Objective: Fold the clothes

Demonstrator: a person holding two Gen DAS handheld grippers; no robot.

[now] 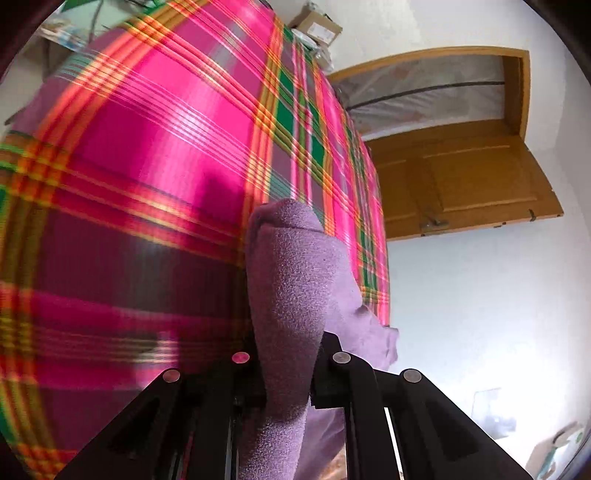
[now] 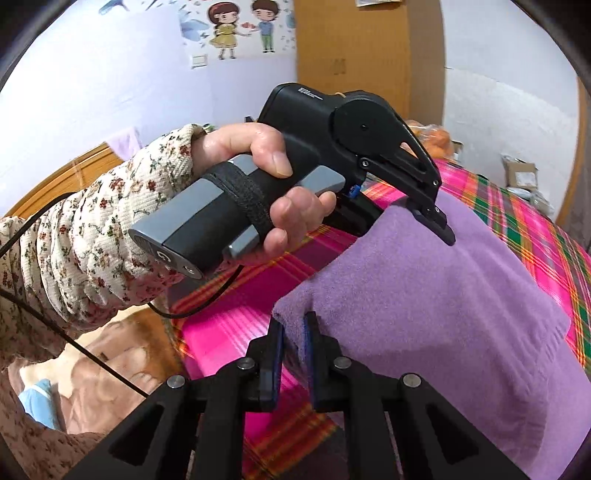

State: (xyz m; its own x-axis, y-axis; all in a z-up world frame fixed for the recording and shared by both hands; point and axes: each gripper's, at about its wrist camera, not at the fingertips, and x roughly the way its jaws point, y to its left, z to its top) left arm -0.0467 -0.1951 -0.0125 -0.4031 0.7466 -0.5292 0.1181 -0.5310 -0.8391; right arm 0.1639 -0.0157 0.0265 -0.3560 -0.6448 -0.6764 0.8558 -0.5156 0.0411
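A purple fleece garment (image 2: 424, 295) lies partly lifted over a bed covered by a pink plaid sheet (image 2: 229, 325). My right gripper (image 2: 293, 326) is shut on its near corner, the cloth pinched between the blue pads. A hand in a floral sleeve (image 2: 110, 229) holds my left gripper (image 2: 437, 223), which is clamped on the garment's far edge. In the left wrist view the purple garment (image 1: 295, 266) rises as a bunched fold between the fingers of the left gripper (image 1: 290, 354), above the plaid sheet (image 1: 147, 147).
A wooden door (image 1: 461, 177) stands open beyond the bed's edge, and a cardboard box (image 1: 317, 26) sits at the bed's far end. A brown blanket (image 2: 110, 354) lies beside the bed. A black cable (image 2: 199, 312) trails from the left gripper's handle. A wooden wardrobe (image 2: 351, 44) stands behind.
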